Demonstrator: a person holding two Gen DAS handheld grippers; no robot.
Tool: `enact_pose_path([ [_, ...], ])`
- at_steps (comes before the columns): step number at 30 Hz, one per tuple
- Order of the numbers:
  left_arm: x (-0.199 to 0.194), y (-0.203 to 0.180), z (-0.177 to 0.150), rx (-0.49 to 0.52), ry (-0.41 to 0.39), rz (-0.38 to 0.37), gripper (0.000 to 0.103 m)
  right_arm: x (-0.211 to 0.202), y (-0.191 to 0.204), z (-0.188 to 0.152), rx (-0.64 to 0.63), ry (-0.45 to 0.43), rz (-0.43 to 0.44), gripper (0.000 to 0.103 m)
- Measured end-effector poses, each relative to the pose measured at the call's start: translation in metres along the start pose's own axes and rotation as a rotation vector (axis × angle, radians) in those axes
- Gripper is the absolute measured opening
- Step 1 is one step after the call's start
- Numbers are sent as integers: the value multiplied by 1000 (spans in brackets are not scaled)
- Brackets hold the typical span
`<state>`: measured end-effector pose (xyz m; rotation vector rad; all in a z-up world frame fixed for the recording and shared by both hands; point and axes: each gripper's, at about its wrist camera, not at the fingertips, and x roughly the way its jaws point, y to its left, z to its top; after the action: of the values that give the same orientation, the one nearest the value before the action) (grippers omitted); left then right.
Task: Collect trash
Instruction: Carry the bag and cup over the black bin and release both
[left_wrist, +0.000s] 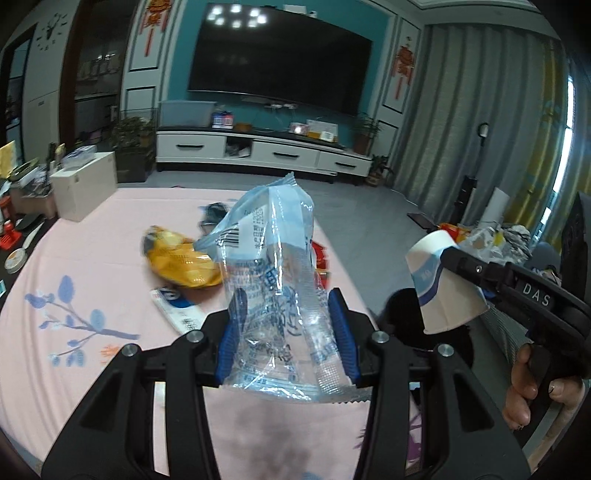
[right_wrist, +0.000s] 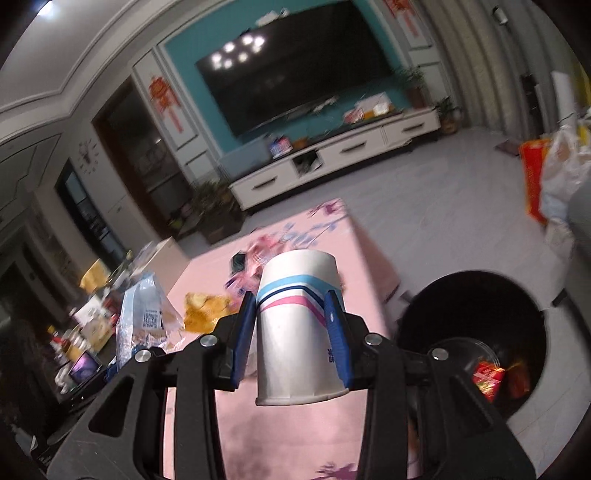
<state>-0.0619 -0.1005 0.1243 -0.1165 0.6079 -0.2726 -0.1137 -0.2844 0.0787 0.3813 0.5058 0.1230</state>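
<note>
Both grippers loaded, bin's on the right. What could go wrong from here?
1. The left gripper holds the limp clear blue-printed plastic wrapper low down; its tall top may snag on release.
2. The right gripper pinches the upside-down white paper cup with blue and pink stripes by its thin wall, which may crush or slip.
3. The black round trash bin stands beside the pink tablecloth, so an early drop misses.

Your right gripper (right_wrist: 293, 325) clamping an upturned paper cup (right_wrist: 297, 332), pink table (right_wrist: 280, 424) below, black bin (right_wrist: 472, 332) beside, wrappers (right_wrist: 205, 310) beyond
</note>
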Motion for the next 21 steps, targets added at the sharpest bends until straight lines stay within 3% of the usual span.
enact_pose_path([
  [9,40,-67,-3,67,78,-99,47,-21,-57,11,114,-84,-109,39],
  [15,86,-112,-17,106,174,-167,47,-7,-108,4,228,-36,-185,39],
  [21,137,-141,-28,128,293,-205,47,21,-148,-10,314,66,-271,39],
])
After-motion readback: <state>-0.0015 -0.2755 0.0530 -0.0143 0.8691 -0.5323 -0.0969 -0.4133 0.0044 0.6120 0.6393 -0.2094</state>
